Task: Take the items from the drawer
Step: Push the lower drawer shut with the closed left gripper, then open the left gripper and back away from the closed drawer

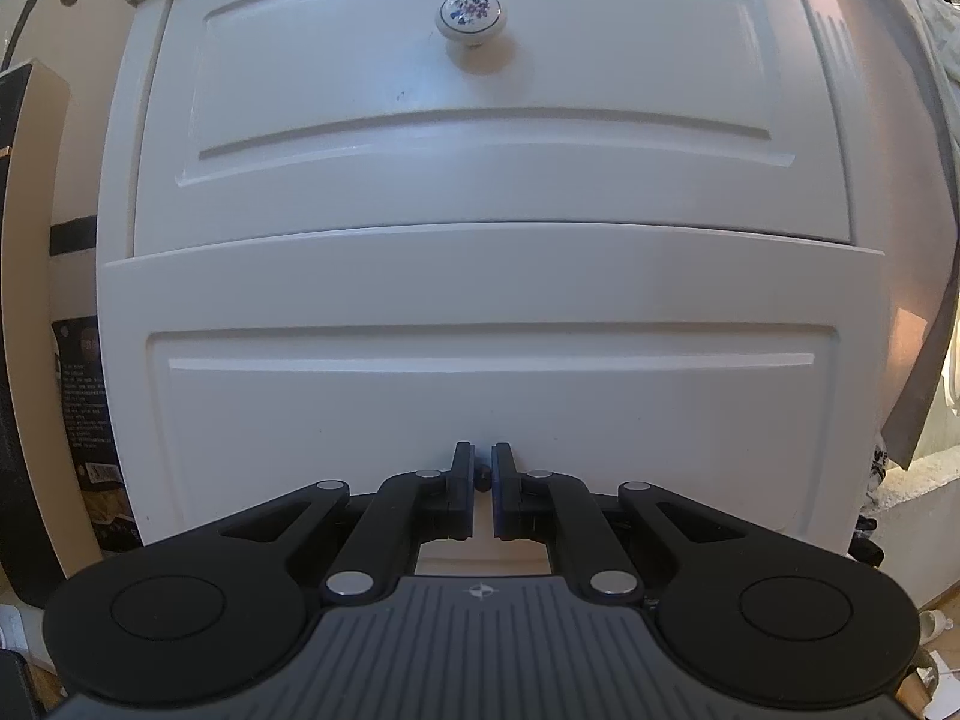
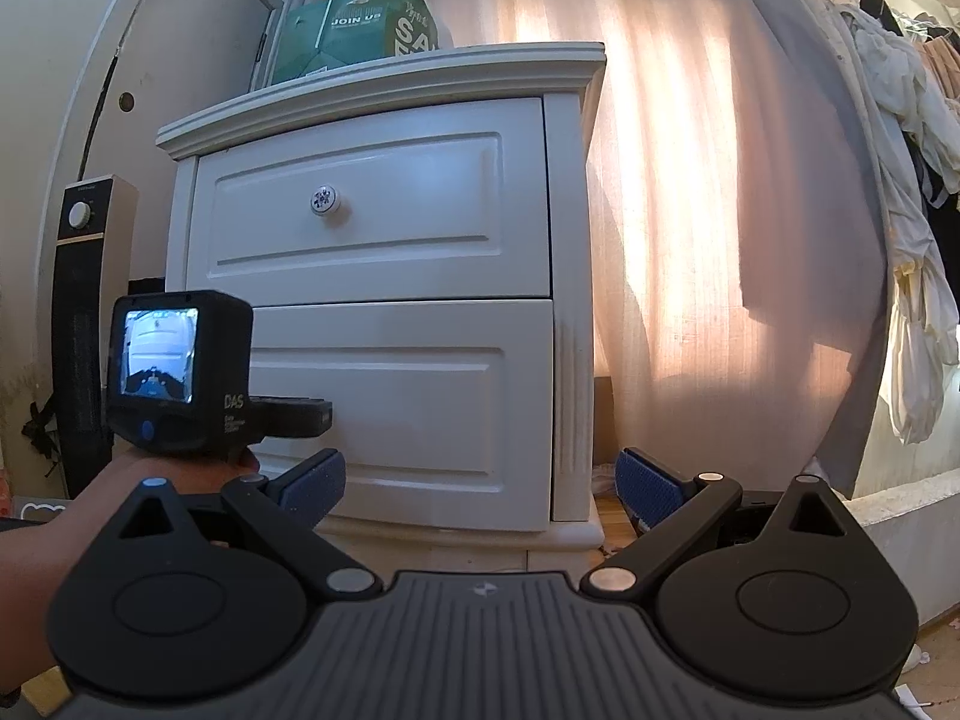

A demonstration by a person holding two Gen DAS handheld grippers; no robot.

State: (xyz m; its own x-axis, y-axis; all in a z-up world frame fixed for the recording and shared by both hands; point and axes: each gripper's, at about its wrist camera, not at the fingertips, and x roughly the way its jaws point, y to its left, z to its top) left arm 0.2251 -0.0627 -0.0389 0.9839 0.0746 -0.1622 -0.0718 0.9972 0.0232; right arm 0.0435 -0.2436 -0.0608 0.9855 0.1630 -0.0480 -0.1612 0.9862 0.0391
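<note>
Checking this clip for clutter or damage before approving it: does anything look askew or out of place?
Nothing looks broken or spilled. The lower drawer stands slightly forward of the upper drawer, with the left gripper shut on its knob. The right gripper hangs open, off the nightstand.

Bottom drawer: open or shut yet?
Slightly open: the bottom drawer front juts out under the top drawer; left gripper shut on its knob.

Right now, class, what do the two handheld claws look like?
Both the left claw and the right claw have black linkage arms with silver rivets, blue textured pads and a ribbed grey body. The left unit carries a black box with a small screen, marked DAS.
</note>
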